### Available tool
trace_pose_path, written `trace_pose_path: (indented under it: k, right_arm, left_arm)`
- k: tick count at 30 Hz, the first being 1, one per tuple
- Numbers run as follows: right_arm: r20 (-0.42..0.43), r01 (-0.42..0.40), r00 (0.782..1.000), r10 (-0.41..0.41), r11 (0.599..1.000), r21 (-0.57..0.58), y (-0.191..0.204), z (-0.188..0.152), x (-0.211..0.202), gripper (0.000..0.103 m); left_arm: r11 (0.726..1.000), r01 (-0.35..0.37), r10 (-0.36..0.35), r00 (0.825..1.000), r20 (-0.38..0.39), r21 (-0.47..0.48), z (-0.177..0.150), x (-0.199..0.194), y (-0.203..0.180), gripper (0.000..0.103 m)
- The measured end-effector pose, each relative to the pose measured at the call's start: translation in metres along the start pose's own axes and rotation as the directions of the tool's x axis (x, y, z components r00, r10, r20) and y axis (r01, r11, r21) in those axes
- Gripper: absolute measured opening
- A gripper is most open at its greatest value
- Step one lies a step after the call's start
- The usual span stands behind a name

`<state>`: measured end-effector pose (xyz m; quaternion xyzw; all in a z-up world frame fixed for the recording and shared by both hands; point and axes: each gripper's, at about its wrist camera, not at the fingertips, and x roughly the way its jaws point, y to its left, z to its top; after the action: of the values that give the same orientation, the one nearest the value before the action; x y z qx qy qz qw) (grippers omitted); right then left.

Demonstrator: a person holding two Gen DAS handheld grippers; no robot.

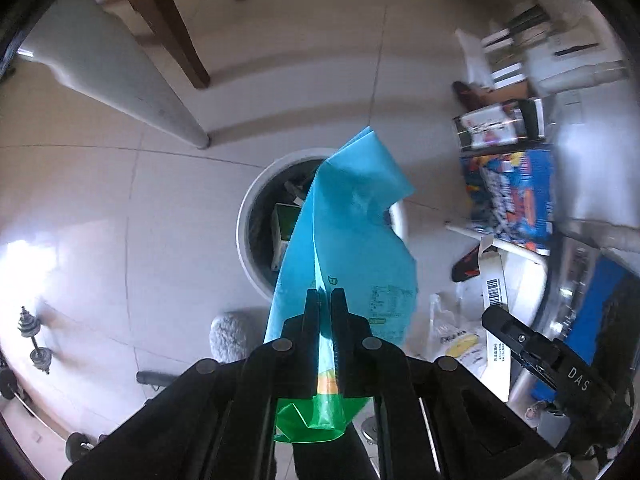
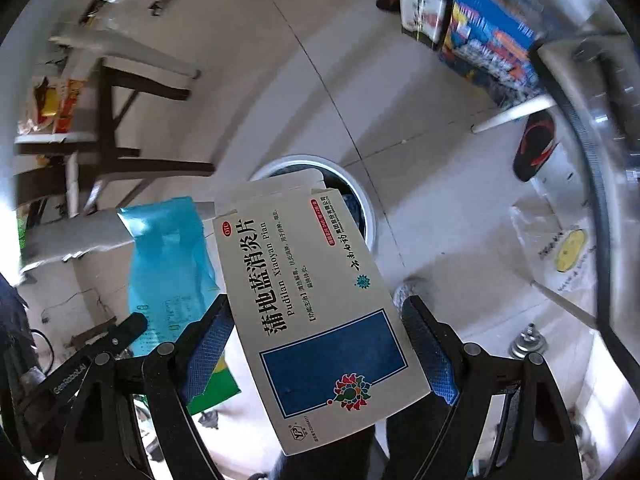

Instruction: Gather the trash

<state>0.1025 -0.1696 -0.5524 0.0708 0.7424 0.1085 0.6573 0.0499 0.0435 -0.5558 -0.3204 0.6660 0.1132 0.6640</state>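
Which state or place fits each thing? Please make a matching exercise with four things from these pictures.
Things:
1. blue plastic bag
2. medicine box
3. white bin
4. black and red slipper

Places or states:
A. stands on the floor, with trash already inside
B. lies on the floor beside a white tube
C. pinched between the shut fingers of the left gripper
D. held across its width by the right gripper

Pairs: 1-C, 2-D, 3-A, 4-B
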Motion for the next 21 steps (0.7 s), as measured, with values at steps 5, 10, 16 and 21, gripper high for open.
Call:
trace_pose_path:
  k: [5, 10, 16, 21]
  right_arm:
    - [-0.039, -0.020, 0.999, 0.020, 1.000, 0.012, -0.008, 0.030, 0.089, 0.087]
    - [-0.039, -0.009, 0.999, 0.008, 1.000, -0.013, -0.010, 0.033, 0.137, 0.103]
    - [0.003, 0.093, 0.996, -0.093, 0.993, -0.075, -0.011, 0.014, 0.130, 0.103]
    - [0.066, 0.217, 0.976, -0.209, 0.962, -0.164, 0.003, -0.007, 0.102, 0.103]
  left_arm:
    - [0.998, -0.054, 0.056, 0.998, -0.039, 0.043, 0.016, 0.062, 0.018, 0.029]
    - [0.994, -0.100, 0.100, 0.995, 0.006, 0.050, 0.014, 0.071, 0.031, 0.100]
    - [0.974, -0.205, 0.199, 0.978, 0.066, 0.092, -0.002, 0.049, 0.042, 0.101]
    - [0.959, -0.256, 0.246, 0.965, 0.093, 0.121, -0.021, 0.027, 0.041, 0.101]
